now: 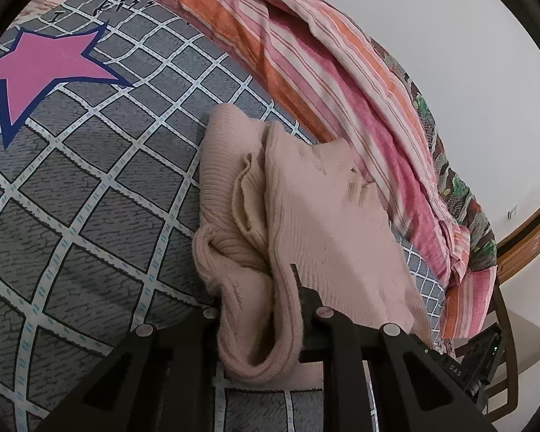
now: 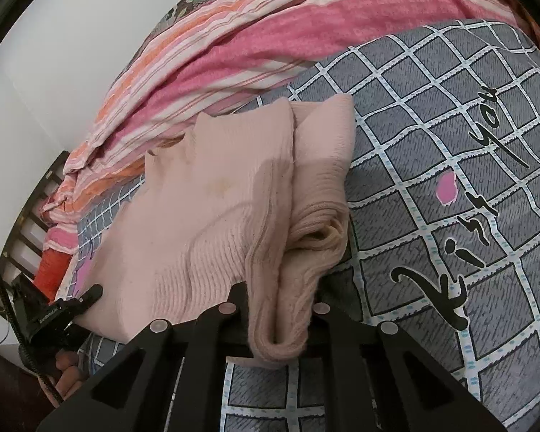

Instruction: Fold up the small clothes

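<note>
Both grippers, left gripper (image 1: 259, 306) and right gripper (image 2: 277, 309), pinch the pink sweater's (image 1: 316, 208) near hem at lower centre; you're mid-fold, so next carry it evenly toward the striped blanket (image 1: 306, 54).

A striped pink-orange quilt (image 1: 306, 57) lies bunched along the grey checked bedsheet (image 1: 90, 198).

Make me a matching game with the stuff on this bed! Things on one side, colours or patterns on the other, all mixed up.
Things:
1. sweater
2. bedsheet
3. star
4. blanket

Looks:
A. pink and orange stripes
B. pale pink ribbed knit
C. grey with white grid lines
D. bright pink with a dark blue outline

Pairs: 1-B, 2-C, 3-D, 4-A
</note>
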